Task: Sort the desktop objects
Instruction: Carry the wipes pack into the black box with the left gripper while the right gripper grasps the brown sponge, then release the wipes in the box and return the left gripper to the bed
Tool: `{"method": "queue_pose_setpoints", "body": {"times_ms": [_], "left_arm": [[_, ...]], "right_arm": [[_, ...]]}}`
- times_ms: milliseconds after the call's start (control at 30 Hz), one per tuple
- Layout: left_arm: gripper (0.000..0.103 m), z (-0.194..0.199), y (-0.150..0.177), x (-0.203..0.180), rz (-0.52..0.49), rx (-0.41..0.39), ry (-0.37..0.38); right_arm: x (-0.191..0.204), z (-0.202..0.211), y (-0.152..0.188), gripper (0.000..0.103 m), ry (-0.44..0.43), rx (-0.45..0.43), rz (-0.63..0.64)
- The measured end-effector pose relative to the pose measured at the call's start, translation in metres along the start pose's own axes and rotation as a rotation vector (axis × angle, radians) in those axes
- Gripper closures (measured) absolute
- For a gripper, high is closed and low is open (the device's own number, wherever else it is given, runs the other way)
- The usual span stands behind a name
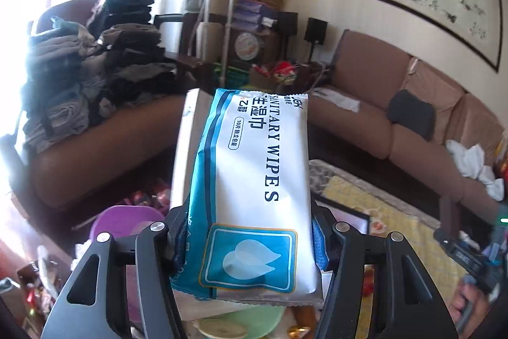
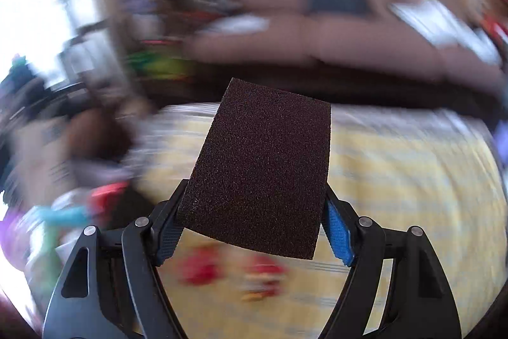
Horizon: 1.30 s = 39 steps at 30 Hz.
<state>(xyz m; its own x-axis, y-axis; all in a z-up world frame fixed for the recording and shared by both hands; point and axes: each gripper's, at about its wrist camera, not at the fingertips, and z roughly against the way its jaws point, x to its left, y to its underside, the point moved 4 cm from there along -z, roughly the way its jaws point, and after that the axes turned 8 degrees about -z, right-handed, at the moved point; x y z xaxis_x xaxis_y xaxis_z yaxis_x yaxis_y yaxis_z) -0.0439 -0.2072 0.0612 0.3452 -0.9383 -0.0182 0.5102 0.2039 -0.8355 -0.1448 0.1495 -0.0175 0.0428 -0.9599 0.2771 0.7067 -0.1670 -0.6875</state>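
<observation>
A: Plastic film, glossy white and blue: that is the pack of sanitary wipes (image 1: pixel 254 186), clamped near its lower end between the pads of the left gripper (image 1: pixel 250 243) and carried in the air, its far end pointing away toward the brown sofa (image 1: pixel 365 104).

B: How would you expect it to handle?

A: Light and soft, I judge. The film looks slick, and the filling gives under the pads, so it could slide or sag. A hold across the middle of its width, as now, seems sounder than one at the crimped end seam.

B: And the other hand?

A: The right gripper (image 2: pixel 254 224) holds a dark brown sponge block (image 2: pixel 260 167) by its near end, pads on both side faces, the rest sticking out forward and a little tilted. It hangs over the yellow checked cloth (image 2: pixel 397 180) on the counter, touching nothing else.

B: That view is smeared, though.

A: The background is blurred; the block itself is sharp. Its surface looks coarse and porous, so it should grip well against the pads. I take it to be very light and springy, nothing fragile; a hard squeeze would only dent it. Red things below it on the cloth are too blurred to name.
</observation>
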Motion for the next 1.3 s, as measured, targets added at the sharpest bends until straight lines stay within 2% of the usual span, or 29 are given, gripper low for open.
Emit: {"method": "queue_pose_setpoints", "body": {"times_ms": [100,167,267,433,567,733,833,900,1000,1067,1100,1167,1233,1300], "left_arm": [[0.043,0.001,0.001,0.004,-0.012,0.007,-0.065],[0.043,0.001,0.002,0.008,-0.016,0.009,-0.095],[0.043,-0.004,0.004,0.014,-0.007,0.027,-0.100],[0.043,-0.021,0.011,0.017,0.002,0.083,-0.090],[0.043,-0.039,0.020,0.019,0.011,0.153,-0.085],[0.040,-0.045,0.027,0.013,0.016,0.223,-0.061],[0.032,-0.046,0.029,0.008,-0.010,0.255,-0.098],[0.029,-0.042,0.025,0.008,-0.028,0.234,-0.128],[0.017,-0.020,0.014,0.011,0.004,0.139,-0.146],[0.015,-0.002,0.007,0.014,0.050,0.054,-0.110],[0.009,0.006,0.004,0.014,0.073,0.020,-0.075],[0.007,0.017,0.001,0.009,0.108,-0.023,0.010],[0.007,0.019,0.002,0.001,0.117,-0.021,0.082],[0.007,0.016,0.003,-0.015,0.097,0.002,0.142]], "right_arm": [[0.079,0.019,0.018,0.029,-0.191,0.035,0.132],[0.116,0.022,0.029,0.029,-0.238,0.056,0.209],[0.163,0.015,0.049,0.029,-0.299,0.106,0.298],[0.201,-0.004,0.061,0.029,-0.293,0.125,0.300],[0.212,-0.022,0.077,0.029,-0.288,0.170,0.338],[0.217,-0.036,0.085,0.026,-0.254,0.177,0.362],[0.218,-0.032,0.089,0.013,-0.250,0.173,0.413],[0.213,-0.023,0.084,0.009,-0.240,0.152,0.429],[0.199,-0.011,0.072,0.009,-0.224,0.123,0.422],[0.179,-0.002,0.060,0.008,-0.202,0.098,0.386],[0.166,0.003,0.054,0.008,-0.187,0.081,0.367],[0.135,0.010,0.041,0.007,-0.144,0.033,0.339],[0.096,0.010,0.032,0.007,-0.045,0.016,0.299],[0.048,0.001,0.027,0.007,0.106,0.067,0.219]]}}
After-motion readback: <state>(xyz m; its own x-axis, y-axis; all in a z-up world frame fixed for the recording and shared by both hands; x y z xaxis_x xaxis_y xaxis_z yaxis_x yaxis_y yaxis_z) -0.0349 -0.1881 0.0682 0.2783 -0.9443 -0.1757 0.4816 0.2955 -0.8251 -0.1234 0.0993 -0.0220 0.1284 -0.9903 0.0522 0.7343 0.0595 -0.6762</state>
